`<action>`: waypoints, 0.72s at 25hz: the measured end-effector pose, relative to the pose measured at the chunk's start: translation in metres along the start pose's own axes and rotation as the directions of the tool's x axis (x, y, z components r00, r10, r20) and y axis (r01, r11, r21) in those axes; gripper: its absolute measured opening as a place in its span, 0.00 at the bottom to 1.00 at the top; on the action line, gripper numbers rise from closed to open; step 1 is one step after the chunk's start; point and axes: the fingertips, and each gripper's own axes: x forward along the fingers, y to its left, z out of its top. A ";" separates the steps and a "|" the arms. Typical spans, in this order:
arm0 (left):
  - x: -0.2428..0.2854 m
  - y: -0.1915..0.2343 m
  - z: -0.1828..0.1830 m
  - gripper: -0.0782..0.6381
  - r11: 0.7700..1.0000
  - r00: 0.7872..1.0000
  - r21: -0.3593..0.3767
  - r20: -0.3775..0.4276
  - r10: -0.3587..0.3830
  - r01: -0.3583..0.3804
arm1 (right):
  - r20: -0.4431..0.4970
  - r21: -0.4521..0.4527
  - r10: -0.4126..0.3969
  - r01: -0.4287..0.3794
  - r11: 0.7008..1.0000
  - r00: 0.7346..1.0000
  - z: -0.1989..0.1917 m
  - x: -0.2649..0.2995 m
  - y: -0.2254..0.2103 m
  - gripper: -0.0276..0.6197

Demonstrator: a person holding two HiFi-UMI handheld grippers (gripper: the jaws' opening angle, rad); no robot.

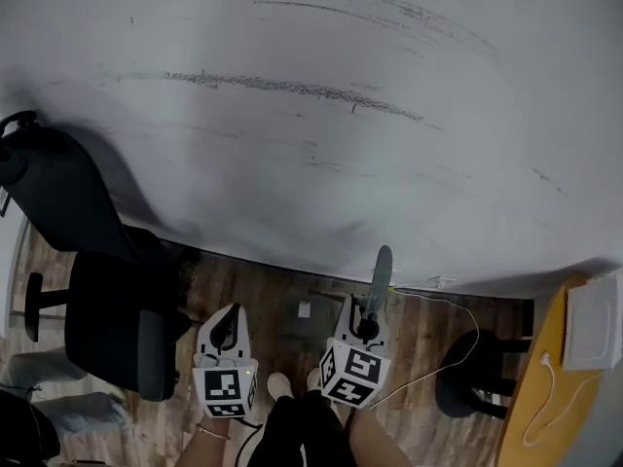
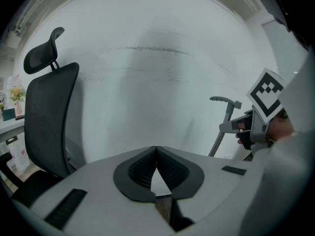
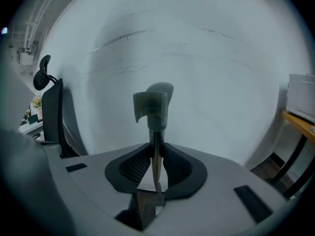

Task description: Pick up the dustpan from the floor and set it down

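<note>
In the head view my right gripper [image 1: 367,321] is shut on the dustpan's long grey handle [image 1: 379,272], which rises from the jaws toward the white wall. In the right gripper view the thin shaft sits pinched between the pads of the right gripper [image 3: 156,147], and the handle's grey hooked end [image 3: 152,107] stands above them. The pan itself is hidden. My left gripper [image 1: 226,317] hangs beside it on the left, its jaws shut with nothing between them [image 2: 156,149]. In the left gripper view the handle [image 2: 224,104] appears at the right, with the right gripper [image 2: 256,127].
A black office chair [image 1: 92,270] stands at the left against the white wall [image 1: 311,115]. At the right is a wooden table [image 1: 540,387] with a white box [image 1: 594,324] and a cable, and a black stand [image 1: 475,373] below it. A small white object [image 1: 304,308] lies on the wood floor.
</note>
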 end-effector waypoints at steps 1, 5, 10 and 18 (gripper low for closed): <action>0.004 0.002 -0.005 0.13 1.000 1.000 -0.002 -0.003 0.000 0.000 | -0.002 -0.001 0.000 0.000 1.000 1.000 -0.004 0.006 0.002 0.19; 0.022 0.005 -0.027 0.13 1.000 1.000 -0.001 -0.012 -0.009 0.009 | -0.005 -0.012 0.003 -0.003 1.000 1.000 -0.022 0.028 0.012 0.19; 0.043 0.003 -0.054 0.13 0.999 0.999 0.029 -0.016 -0.035 0.036 | 0.000 -0.035 0.008 -0.008 0.999 1.000 -0.044 0.051 0.018 0.19; 0.056 0.013 -0.085 0.13 1.000 0.999 0.010 -0.030 -0.023 0.023 | -0.008 -0.039 0.006 -0.006 0.999 1.000 -0.070 0.064 0.024 0.19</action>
